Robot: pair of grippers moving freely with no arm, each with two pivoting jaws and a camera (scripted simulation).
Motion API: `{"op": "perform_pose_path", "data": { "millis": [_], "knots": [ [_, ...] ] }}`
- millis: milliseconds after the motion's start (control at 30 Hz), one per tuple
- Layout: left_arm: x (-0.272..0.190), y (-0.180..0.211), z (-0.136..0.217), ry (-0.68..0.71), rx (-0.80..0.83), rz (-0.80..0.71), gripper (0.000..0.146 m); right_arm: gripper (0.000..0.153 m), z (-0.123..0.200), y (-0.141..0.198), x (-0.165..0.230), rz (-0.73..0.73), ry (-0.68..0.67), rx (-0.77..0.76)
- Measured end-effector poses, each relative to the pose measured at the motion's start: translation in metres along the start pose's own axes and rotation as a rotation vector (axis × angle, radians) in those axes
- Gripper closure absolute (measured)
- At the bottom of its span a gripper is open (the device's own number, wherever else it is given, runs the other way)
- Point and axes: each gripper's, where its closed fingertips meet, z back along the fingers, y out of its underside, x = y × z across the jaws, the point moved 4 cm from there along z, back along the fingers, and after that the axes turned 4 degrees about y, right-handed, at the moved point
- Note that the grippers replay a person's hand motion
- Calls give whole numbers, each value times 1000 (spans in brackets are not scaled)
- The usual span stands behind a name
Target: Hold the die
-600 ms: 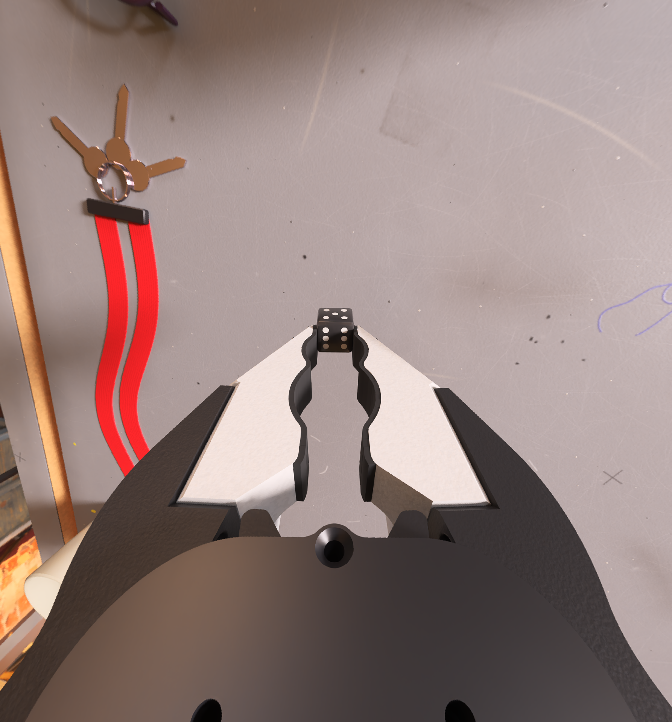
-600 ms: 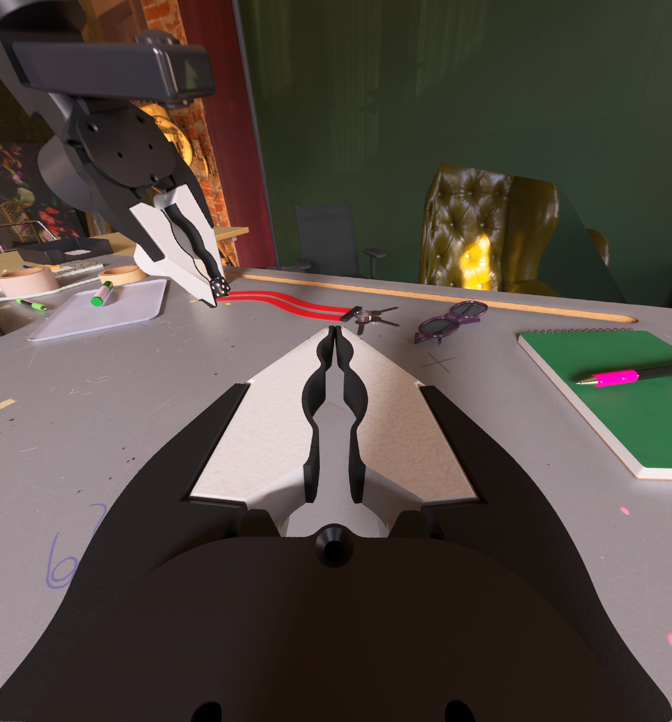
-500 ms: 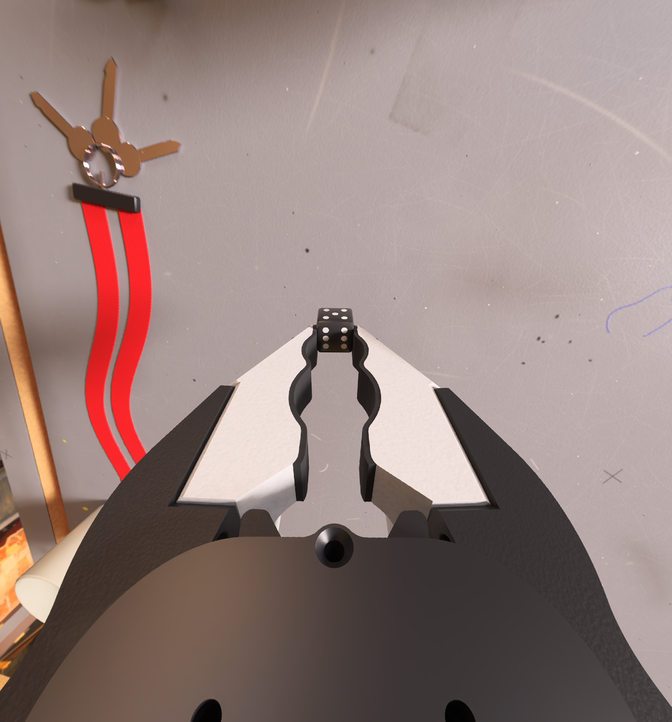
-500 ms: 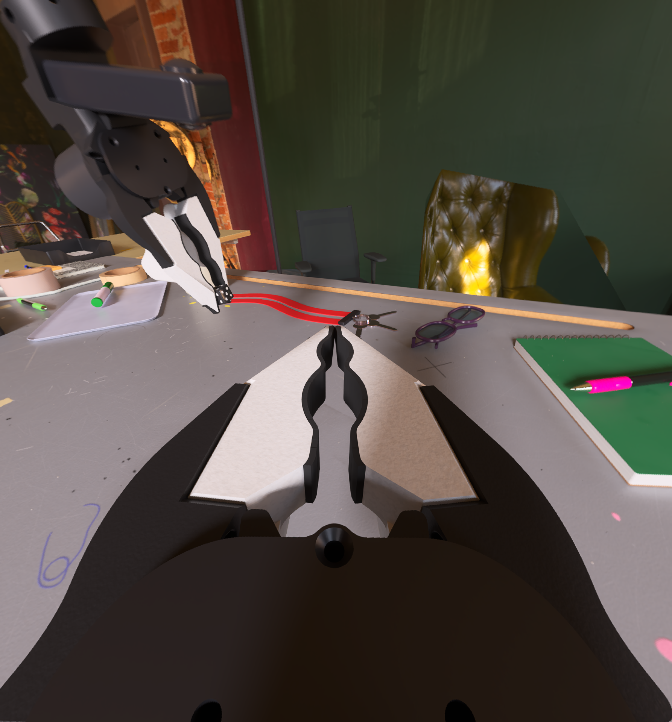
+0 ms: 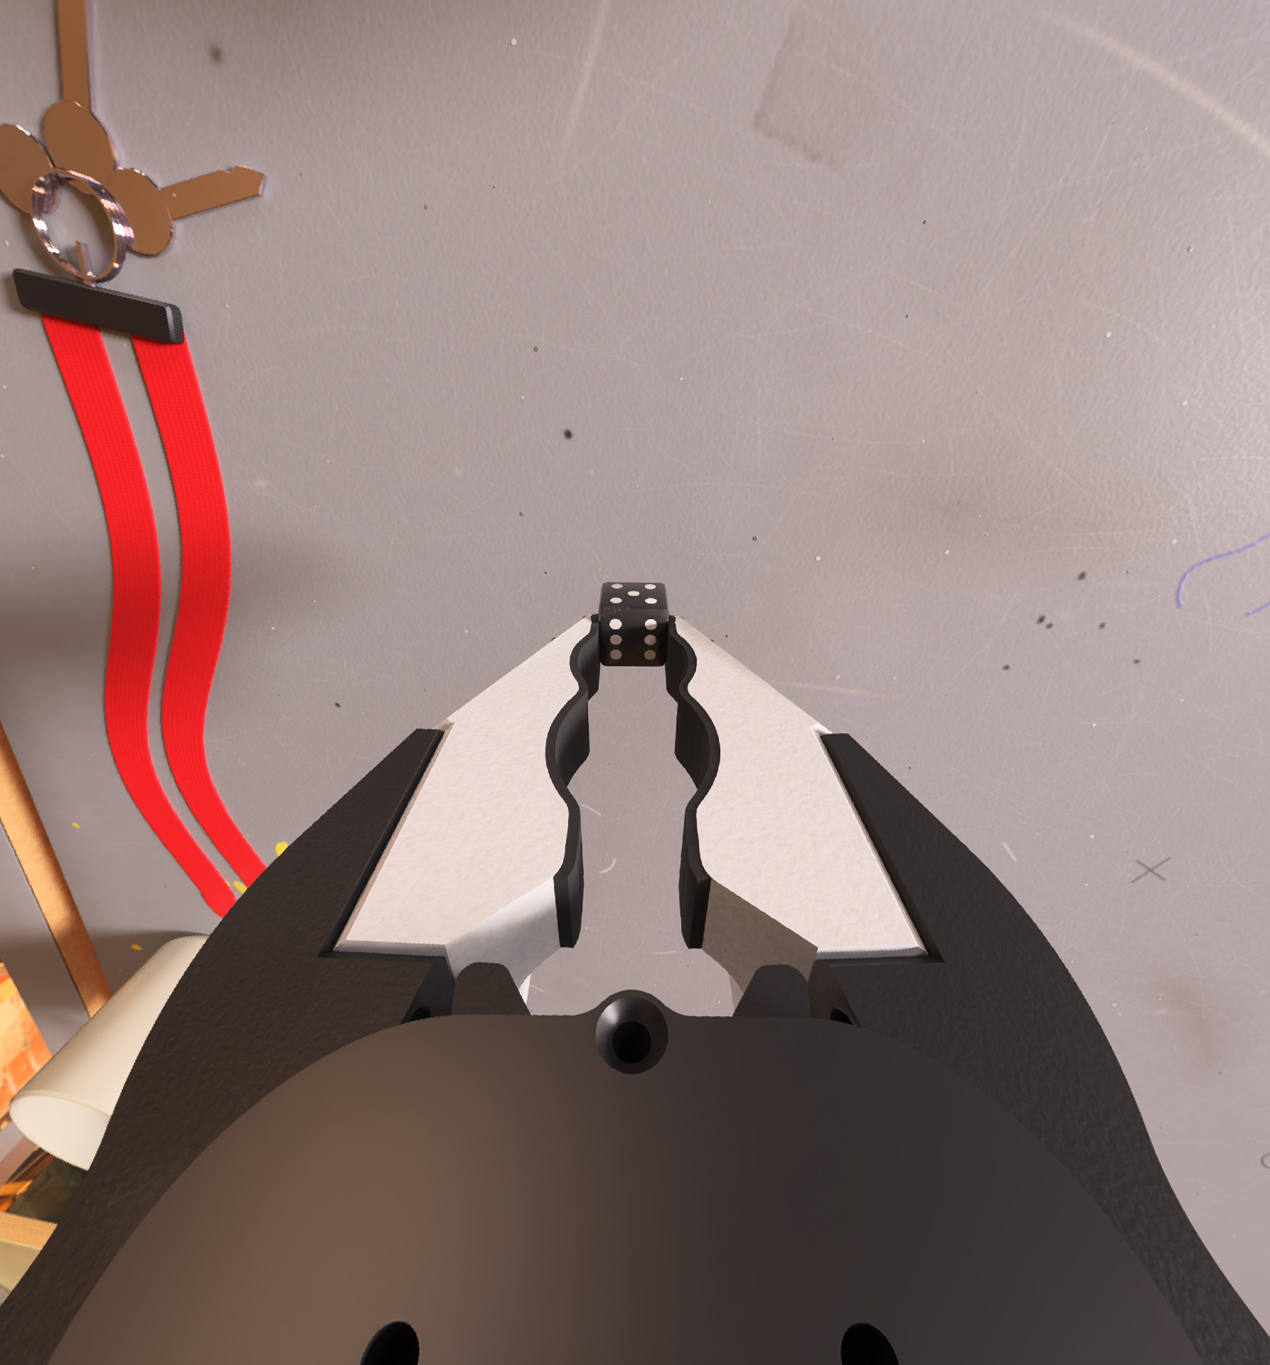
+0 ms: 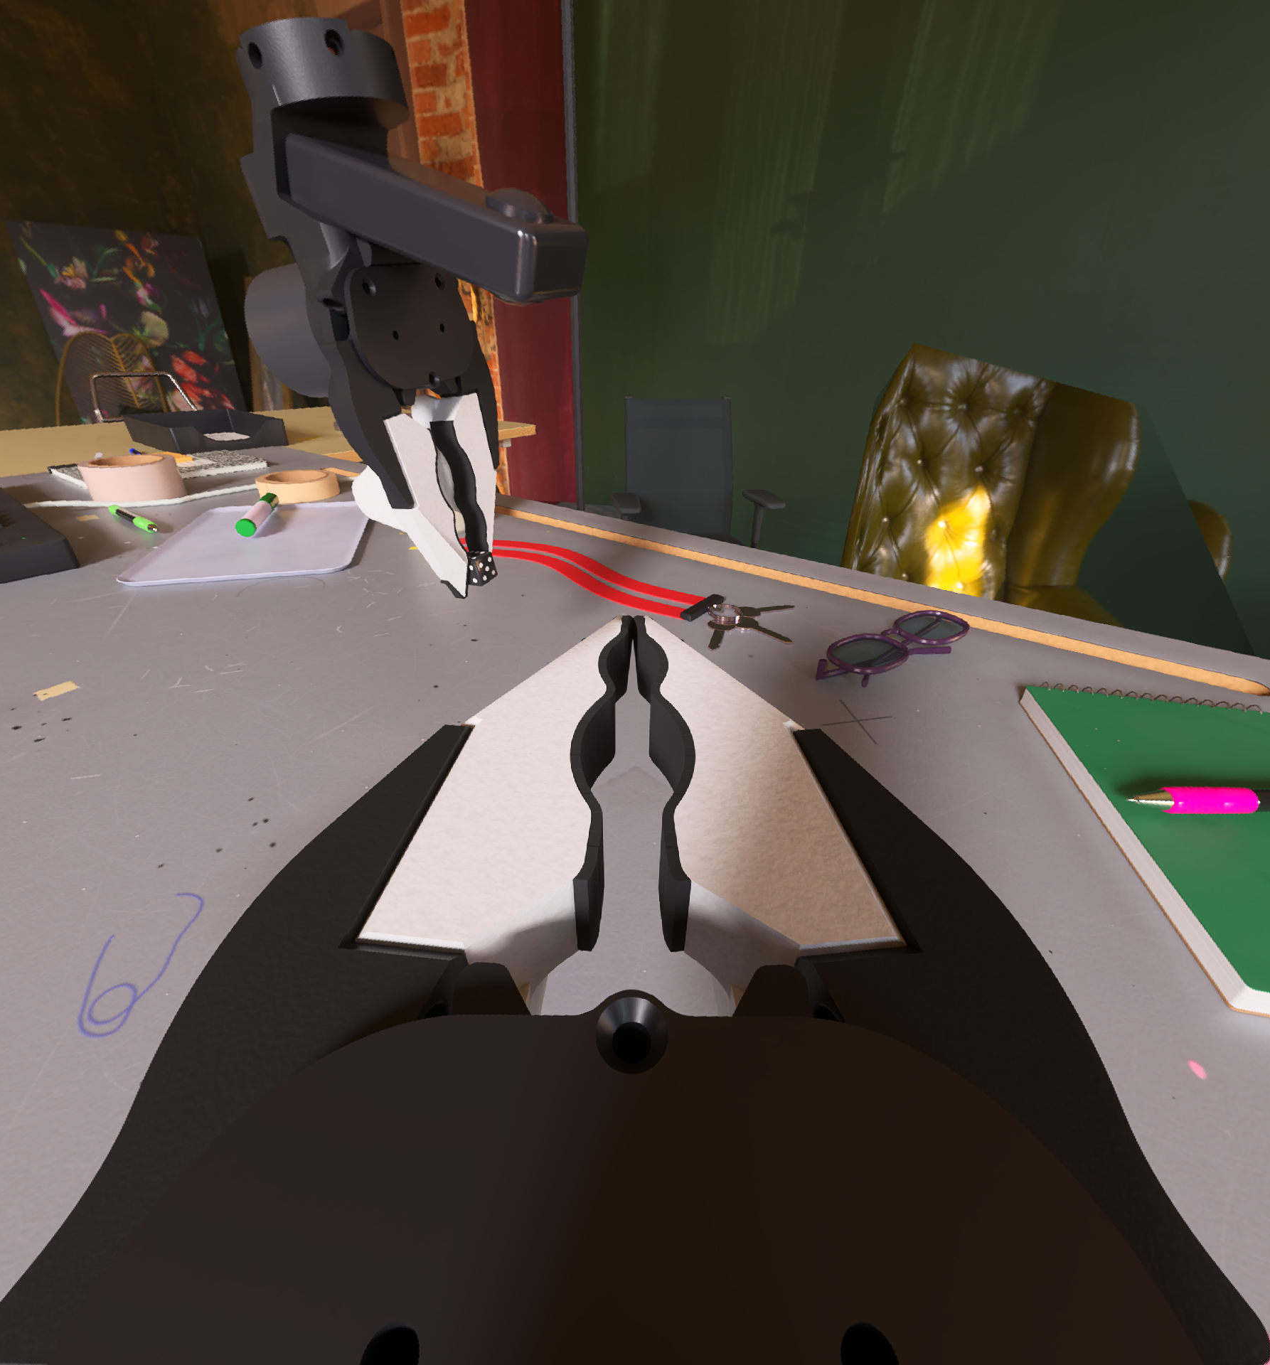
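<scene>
Between the very tips of the left gripper [image 5: 632, 628] a small black die [image 5: 633, 625] with white pips is clamped, its two side faces pressed by the dark wavy pads [image 5: 579, 739] while a top face and a near face are left exposed. Only the outermost part of the pads is used, probably because the die is so small that a deeper seat would bring it into the wider scallops, where nothing would bear on it. In the right wrist view the same die [image 6: 481, 569] is seen pinched at the lower end of the steeply down-tilted left gripper [image 6: 474, 572], clear of the grey desk [image 6: 174, 739], which suggests that the hold is already achieved and needs only to be maintained. Such a shallow pinch is judged liable to slip if the gripper is jolted.

The right gripper [image 6: 632, 628] is drawn together on nothing, its tips nearly touching, and is kept low over the desk, well apart from the die.

A red lanyard [image 5: 152, 576] with a bunch of keys [image 5: 78, 185] lies flat on the desk to the left of the die, untouched. Purple sunglasses [image 6: 890, 644] and a green spiral notebook [image 6: 1208, 849] with a pink pen [image 6: 1208, 800] lie farther right.
</scene>
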Motion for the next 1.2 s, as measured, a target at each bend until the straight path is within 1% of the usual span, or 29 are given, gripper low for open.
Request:
{"op": "perform_pose_path", "data": {
  "millis": [167,333,600,867,1033,1200],
  "knots": [
    [0,4,-1,0,76,-24,130,153,0,-1,1,-5,-12,0],
    [0,4,-5,-4,96,-24,130,153,-1,-1,3,-20,-27,6],
    [-1,-4,-17,-15,57,-41,130,153,0,-1,4,-22,-42,10],
    [-1,5,-15,-29,46,-43,130,153,-1,0,8,-25,-61,16],
    [-1,6,-15,-24,-19,-41,130,153,-1,0,9,-26,-65,18],
    [0,11,-14,-17,-199,-2,130,153,-1,0,9,-30,-68,19]
  ]
}}
